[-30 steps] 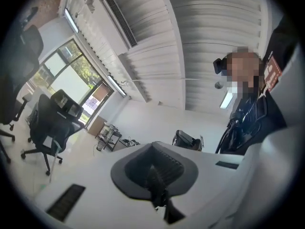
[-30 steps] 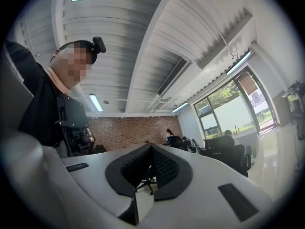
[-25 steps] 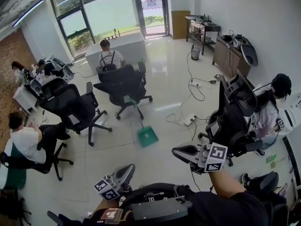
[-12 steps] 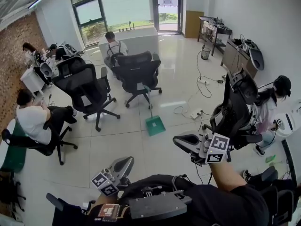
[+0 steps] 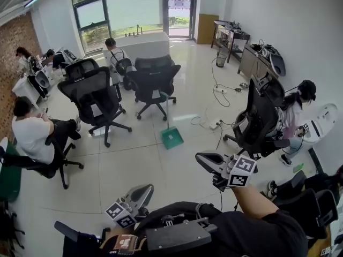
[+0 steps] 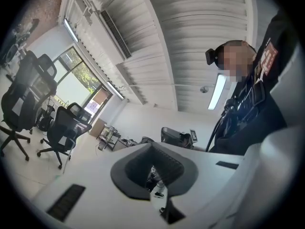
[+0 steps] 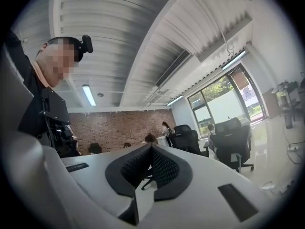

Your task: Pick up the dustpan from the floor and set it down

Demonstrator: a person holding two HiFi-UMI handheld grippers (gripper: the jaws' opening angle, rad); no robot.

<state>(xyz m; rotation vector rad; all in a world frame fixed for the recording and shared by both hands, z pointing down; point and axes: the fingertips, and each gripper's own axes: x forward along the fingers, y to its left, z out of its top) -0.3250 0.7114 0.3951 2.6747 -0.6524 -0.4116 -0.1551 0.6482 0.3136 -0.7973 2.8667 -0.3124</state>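
The green plastic dustpan with its long upright handle (image 5: 171, 137) stands on the glossy white tiled floor (image 5: 161, 167), just in front of a black mesh office chair (image 5: 154, 82) and well ahead of the person. It looks parked there, pan flat on the tiles with its handle standing up within reach from above. Neither tool is anywhere near it, so the pick-up has seemingly not begun. The left grey two-jaw gripper (image 5: 146, 190) and the right grey two-jaw gripper (image 5: 201, 158) are carried low in front of the body, pointing forward, likely just for the approach. On the left, the dark ribbed pads (image 6: 167, 168) meet at their tips with nothing between them. The right pads (image 7: 164, 168) are likewise pressed together and empty
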